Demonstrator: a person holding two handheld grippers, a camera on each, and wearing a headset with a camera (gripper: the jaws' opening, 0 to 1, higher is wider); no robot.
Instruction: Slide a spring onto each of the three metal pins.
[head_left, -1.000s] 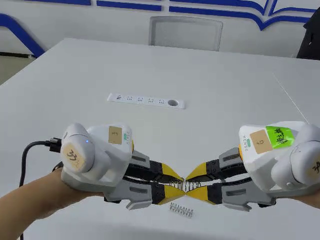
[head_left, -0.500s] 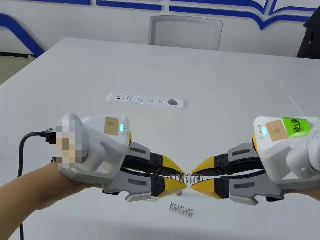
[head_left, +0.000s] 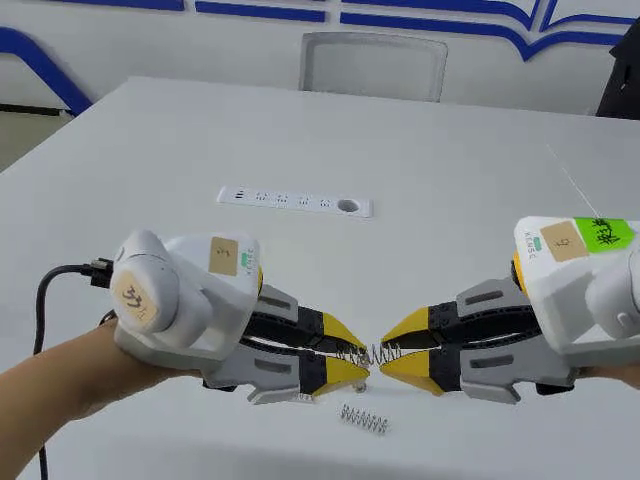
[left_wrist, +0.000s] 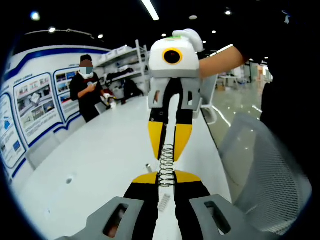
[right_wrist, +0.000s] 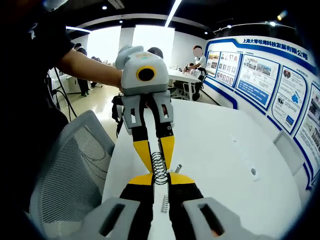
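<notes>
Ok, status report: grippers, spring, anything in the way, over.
Left gripper and right gripper tip to tip, both shut on one spring. Second spring loose on the table below. One pin upright nearby; nothing blocking.

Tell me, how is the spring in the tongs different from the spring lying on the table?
The held spring is up in the air, its ends pinched by the left tongs and right tongs. The loose spring lies on the white table, and nothing touches it. The held spring runs about level between the tips, while the loose spring lies a bit slanted below them. Both are small shiny wire coils.
</notes>
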